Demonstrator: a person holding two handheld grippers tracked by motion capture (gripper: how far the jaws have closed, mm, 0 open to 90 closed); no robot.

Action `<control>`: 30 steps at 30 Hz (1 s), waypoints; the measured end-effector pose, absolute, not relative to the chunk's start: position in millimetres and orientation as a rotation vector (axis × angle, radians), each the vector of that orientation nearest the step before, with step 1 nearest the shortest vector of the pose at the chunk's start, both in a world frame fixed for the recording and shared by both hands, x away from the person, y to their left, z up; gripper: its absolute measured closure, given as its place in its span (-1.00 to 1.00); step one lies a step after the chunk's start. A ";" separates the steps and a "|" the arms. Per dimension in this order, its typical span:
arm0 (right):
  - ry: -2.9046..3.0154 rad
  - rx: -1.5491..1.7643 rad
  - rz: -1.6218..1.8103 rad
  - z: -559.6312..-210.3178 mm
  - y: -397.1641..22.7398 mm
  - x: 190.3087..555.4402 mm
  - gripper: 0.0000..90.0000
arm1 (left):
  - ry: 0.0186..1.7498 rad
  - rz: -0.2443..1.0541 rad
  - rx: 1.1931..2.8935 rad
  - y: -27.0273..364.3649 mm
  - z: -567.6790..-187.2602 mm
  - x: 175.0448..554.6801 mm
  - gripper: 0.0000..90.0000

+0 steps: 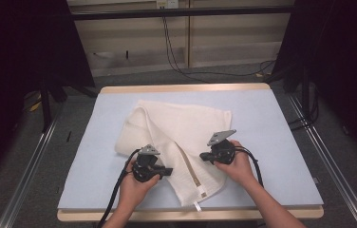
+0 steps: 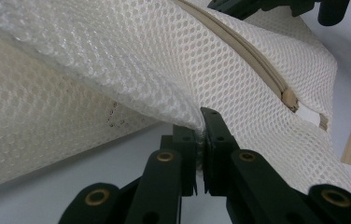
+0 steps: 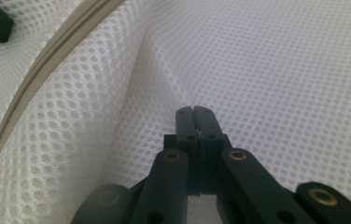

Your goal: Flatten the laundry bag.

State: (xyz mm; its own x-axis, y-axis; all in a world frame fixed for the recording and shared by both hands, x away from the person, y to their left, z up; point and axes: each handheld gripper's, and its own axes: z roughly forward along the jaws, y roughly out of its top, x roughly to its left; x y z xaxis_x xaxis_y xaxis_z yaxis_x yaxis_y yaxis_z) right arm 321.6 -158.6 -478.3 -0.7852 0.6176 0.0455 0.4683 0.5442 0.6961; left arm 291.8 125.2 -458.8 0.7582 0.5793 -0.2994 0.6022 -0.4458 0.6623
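Two tongs (image 2: 200,135) (image 3: 195,122), each clamped on white zippered mesh bag (image 1: 179,137).

A pale blue tabletop (image 1: 281,142) is standing on grey floor (image 1: 39,190); black cables (image 1: 176,61) are hanging down the beige panelled wall (image 1: 224,42) behind.

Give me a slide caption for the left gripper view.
Left gripper pinching a fold of the white mesh bag beside its zip.
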 end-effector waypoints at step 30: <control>2.220 1.274 1.019 -470.3 -223.6 321.0 1.00 | 0.796 0.007 2.183 100.1 -461.0 288.7 0.91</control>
